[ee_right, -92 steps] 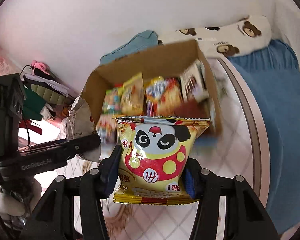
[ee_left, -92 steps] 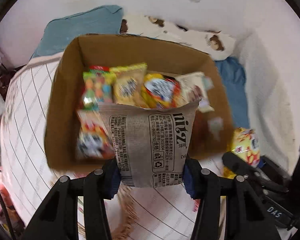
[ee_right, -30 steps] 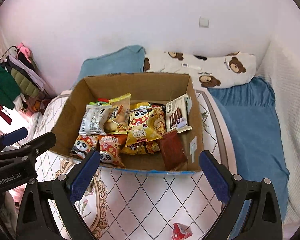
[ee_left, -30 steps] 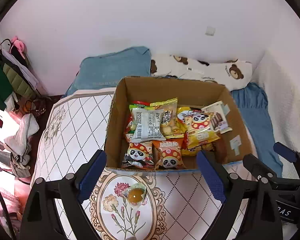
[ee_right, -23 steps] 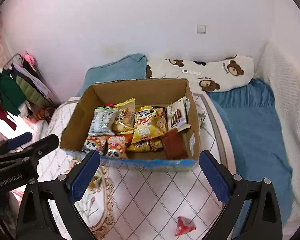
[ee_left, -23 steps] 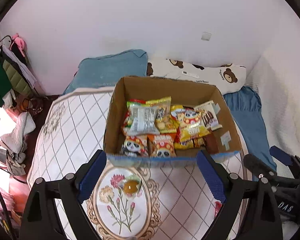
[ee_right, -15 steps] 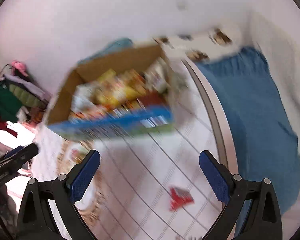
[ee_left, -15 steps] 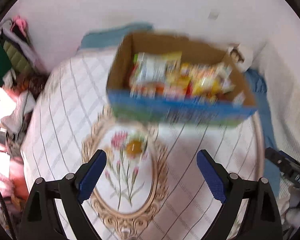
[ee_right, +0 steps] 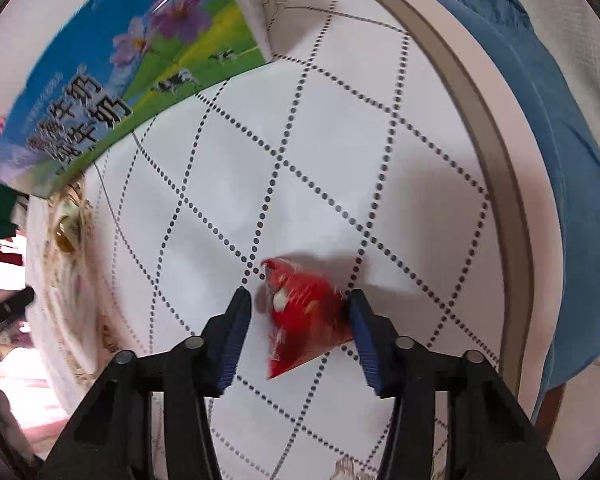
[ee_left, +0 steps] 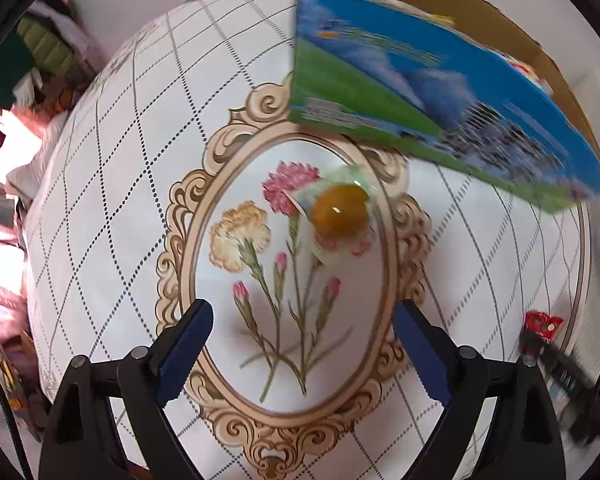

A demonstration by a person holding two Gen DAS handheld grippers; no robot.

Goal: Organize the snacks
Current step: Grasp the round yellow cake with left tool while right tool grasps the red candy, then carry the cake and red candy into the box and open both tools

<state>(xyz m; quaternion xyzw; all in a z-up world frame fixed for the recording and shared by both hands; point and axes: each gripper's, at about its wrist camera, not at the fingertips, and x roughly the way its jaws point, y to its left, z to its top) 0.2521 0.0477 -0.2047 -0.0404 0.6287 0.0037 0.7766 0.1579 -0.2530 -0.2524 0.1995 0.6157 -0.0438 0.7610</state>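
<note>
Both hands have dropped from the box (ee_left: 440, 92): right gripper (ee_right: 300, 316) closing around the red packet (ee_right: 304, 316) (right pad touching), left gripper (ee_left: 300, 344) agape short of the jelly cup (ee_left: 340, 216).

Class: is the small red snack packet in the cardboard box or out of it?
Out. The red snack packet lies on the tablecloth, between the right gripper's closing jaws, below the cardboard box.

My blue pads (ee_right: 236, 336) frame a red packet (ee_right: 304, 312) on the white tablecloth (ee_right: 340, 140) with dotted diamonds. Upper left, the box (ee_right: 112, 64) is blue and green with purple flowers.
</note>
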